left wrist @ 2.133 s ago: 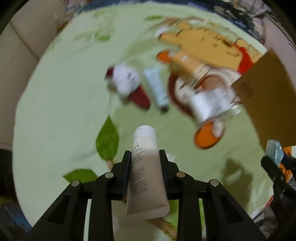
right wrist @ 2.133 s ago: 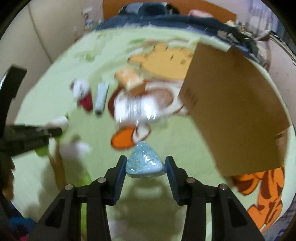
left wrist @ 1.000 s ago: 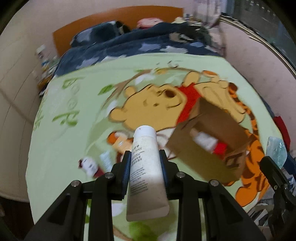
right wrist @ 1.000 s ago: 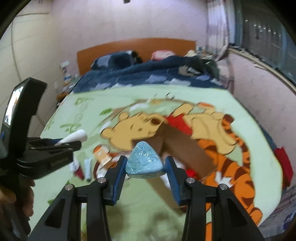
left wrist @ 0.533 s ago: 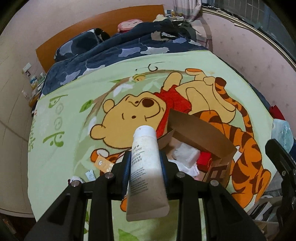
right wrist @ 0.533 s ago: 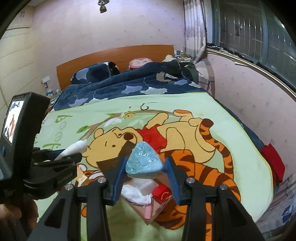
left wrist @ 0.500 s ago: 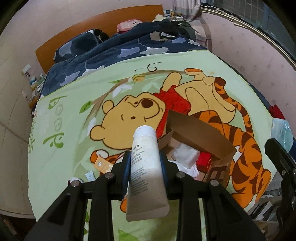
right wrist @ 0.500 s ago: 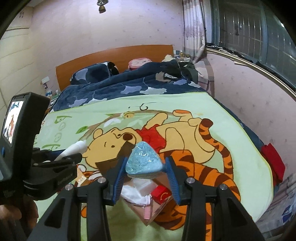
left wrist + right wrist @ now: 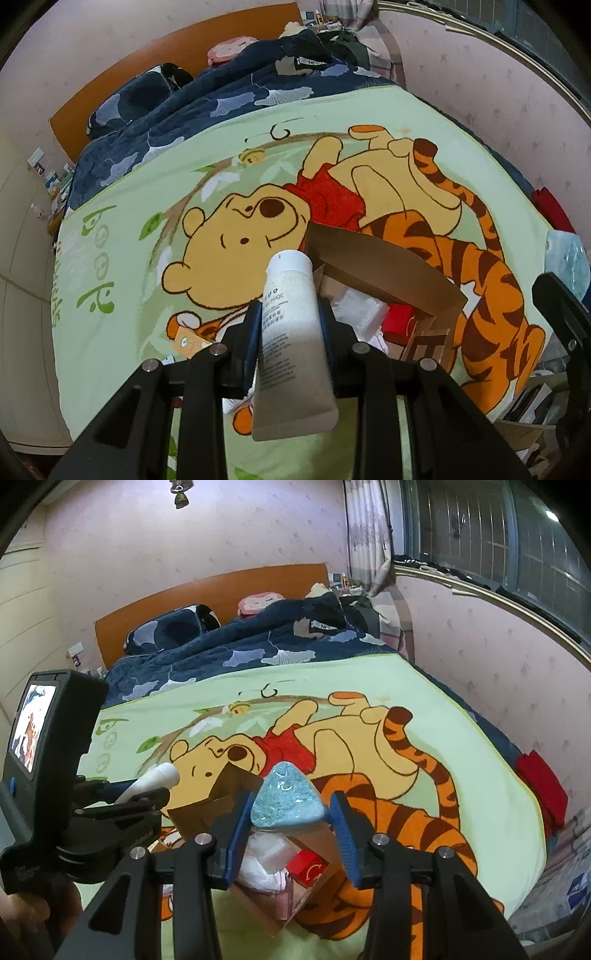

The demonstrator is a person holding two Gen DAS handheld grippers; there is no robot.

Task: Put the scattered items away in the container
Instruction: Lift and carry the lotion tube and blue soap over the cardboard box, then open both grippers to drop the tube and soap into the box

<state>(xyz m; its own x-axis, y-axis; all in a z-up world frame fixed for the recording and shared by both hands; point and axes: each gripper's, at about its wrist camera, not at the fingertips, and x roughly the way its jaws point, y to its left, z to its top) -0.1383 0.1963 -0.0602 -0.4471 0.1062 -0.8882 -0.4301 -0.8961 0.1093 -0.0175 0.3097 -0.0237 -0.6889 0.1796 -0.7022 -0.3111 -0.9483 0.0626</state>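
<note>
My left gripper (image 9: 290, 325) is shut on a white cream tube (image 9: 291, 332), cap pointing forward, held high above the bed. An open brown cardboard box (image 9: 376, 258) lies on the green cartoon blanket below, with white packets and a red item (image 9: 397, 318) inside. My right gripper (image 9: 288, 812) is shut on a blue triangular packet (image 9: 286, 799), held above the same box (image 9: 225, 786). The left gripper and its tube (image 9: 155, 777) show at the left of the right wrist view. An orange packet (image 9: 188, 341) lies on the blanket left of the box.
The green blanket (image 9: 147, 184) covers the bed; a dark blue duvet (image 9: 221, 96) and wooden headboard (image 9: 221, 590) lie at the far end. Pink walls stand on the right, with a red cloth (image 9: 541, 786) at the bed's right edge.
Both grippers have risen from close to the blanket to high above it with their items, and the views have tilted up. In the last half second little has moved.
</note>
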